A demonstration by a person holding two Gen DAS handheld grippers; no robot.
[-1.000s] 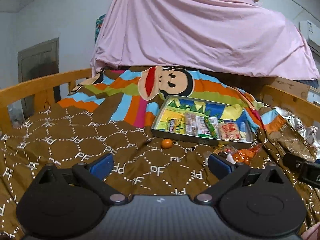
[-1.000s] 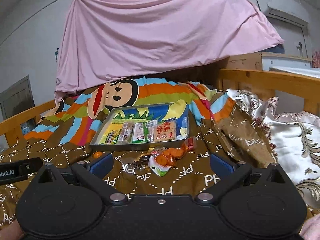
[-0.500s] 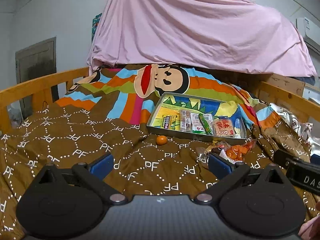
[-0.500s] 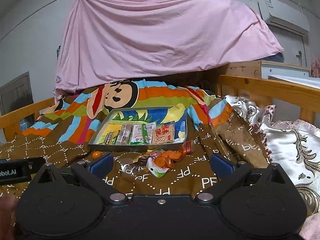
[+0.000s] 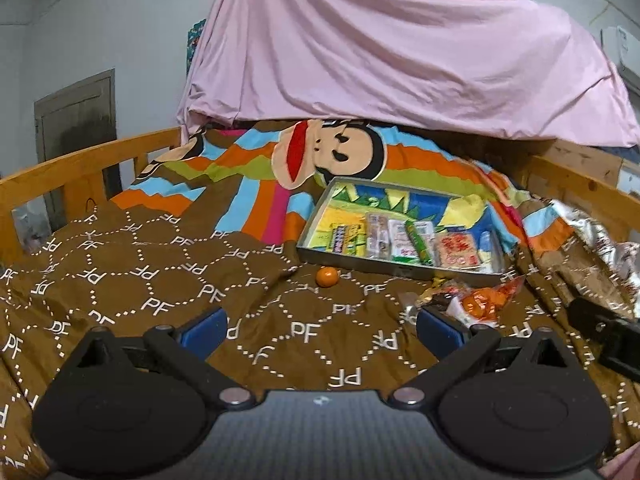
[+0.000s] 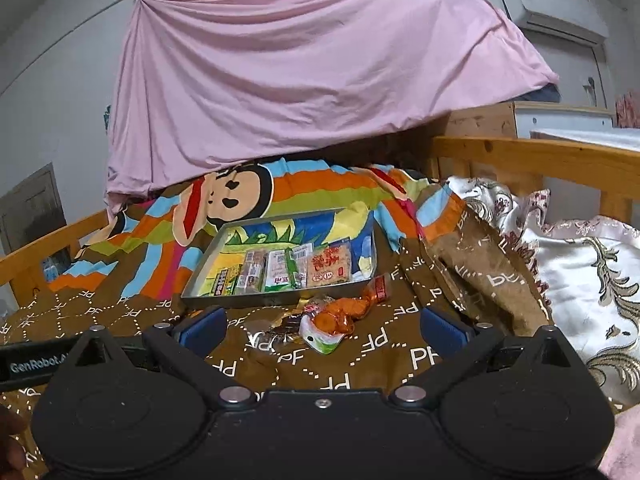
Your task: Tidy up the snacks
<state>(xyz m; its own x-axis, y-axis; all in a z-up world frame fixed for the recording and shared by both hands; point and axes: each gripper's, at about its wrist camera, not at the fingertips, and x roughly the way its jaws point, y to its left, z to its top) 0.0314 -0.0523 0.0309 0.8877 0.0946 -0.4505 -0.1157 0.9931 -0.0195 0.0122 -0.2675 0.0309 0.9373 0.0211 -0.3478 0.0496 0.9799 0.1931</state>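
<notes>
A shallow grey tray (image 5: pixel 384 265) (image 6: pixel 256 301) lies on the brown blanket and holds several snack packs in a row. A small orange ball-shaped snack (image 5: pixel 327 276) sits just in front of the tray's near left corner. A loose heap of wrapped snacks (image 5: pixel 472 304) (image 6: pixel 334 318), orange, silver and green-white, lies in front of the tray's near right part. My left gripper (image 5: pixel 320 330) is open and empty, hovering short of the orange ball. My right gripper (image 6: pixel 323 330) is open and empty, with the heap between and just beyond its blue fingertips (image 6: pixel 202 326).
Wooden bed rails (image 5: pixel 88 168) (image 6: pixel 536 160) border both sides. A pink sheet (image 5: pixel 392 48) hangs over the far end. A white and gold patterned cushion (image 6: pixel 580 268) lies at the right. The other gripper's black body (image 5: pixel 604 336) (image 6: pixel 36 360) shows at each view's edge.
Both grippers have drifted slightly; the left view has shifted, so the tray sits a bit farther right in it. Both jaws stay wide open and nothing has been picked up.
</notes>
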